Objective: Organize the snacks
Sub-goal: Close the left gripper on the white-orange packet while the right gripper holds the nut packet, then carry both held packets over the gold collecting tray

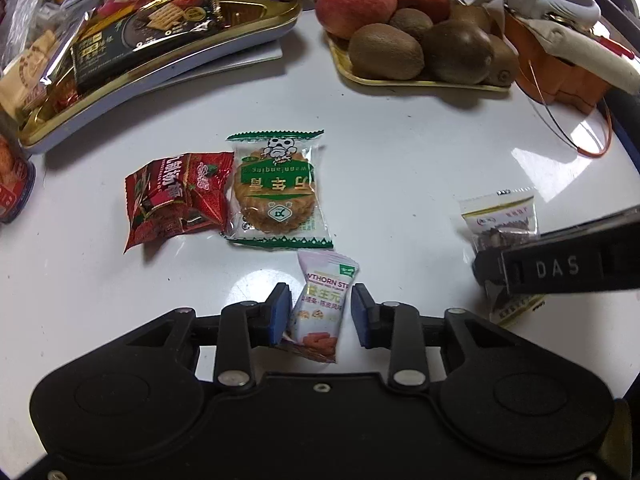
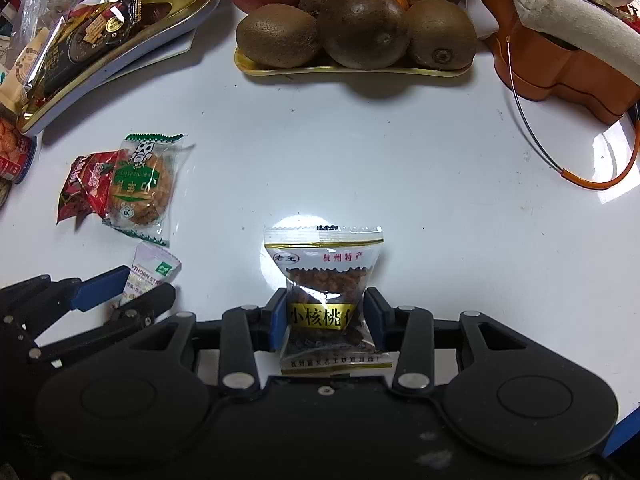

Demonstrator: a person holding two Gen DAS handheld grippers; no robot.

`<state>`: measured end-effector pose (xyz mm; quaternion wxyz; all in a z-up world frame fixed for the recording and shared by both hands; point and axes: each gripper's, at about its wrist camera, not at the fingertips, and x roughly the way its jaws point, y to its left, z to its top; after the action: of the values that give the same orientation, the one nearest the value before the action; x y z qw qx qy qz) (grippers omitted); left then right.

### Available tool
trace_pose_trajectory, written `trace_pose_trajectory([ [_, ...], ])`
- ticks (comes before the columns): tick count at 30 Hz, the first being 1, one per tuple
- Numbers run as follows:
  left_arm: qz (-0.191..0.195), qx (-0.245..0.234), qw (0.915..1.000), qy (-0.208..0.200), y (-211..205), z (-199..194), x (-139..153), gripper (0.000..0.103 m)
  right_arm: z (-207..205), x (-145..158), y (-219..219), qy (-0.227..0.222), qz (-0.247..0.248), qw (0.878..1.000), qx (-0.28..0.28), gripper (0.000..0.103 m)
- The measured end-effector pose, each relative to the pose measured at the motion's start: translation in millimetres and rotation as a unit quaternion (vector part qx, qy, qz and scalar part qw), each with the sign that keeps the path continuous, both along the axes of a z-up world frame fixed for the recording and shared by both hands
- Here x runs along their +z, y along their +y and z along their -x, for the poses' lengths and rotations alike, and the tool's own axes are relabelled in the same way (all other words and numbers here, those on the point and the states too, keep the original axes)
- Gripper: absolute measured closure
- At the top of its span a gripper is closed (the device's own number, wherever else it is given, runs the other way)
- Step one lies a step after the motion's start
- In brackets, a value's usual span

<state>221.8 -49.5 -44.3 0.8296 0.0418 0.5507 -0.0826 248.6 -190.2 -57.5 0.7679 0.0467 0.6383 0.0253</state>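
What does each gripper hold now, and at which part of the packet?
The right gripper pinches the walnut packet across its lower middle. The left gripper is open around the hawthorn packet; its right finger stands clear, so nothing is held.

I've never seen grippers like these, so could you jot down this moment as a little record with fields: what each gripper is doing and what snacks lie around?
left gripper: open around the hawthorn packet, not clamped
right gripper: pads against the walnut packet, pinching it
loose snacks: red packet beside the biscuit packet
snack tray: gold-rimmed, already full of wrappers
fruit tray: kiwis and apples
surface: white table
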Motion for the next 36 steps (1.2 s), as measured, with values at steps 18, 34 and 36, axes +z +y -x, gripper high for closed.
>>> trace_pose_trajectory([
  [18, 0.04, 0.132, 0.9899, 0.032, 20.9, 11.3, 34.8, 0.077, 16.7, 41.2, 0.4, -0.03, -0.015, 0.999, -0.004, 0.066],
  [34, 0.027, 0.168, 0.9853, 0.004, 16.8, 108.2, 107.9, 0.076, 114.6, 142.0, -29.3, -0.109, -0.064, 0.991, 0.03, 0.066],
  [36, 0.03, 0.168, 0.9853, 0.009, 15.0, 122.4, 105.2, 0.076, 132.5, 138.8, -35.1, -0.101, -0.07, 0.992, 0.032, 0.066],
])
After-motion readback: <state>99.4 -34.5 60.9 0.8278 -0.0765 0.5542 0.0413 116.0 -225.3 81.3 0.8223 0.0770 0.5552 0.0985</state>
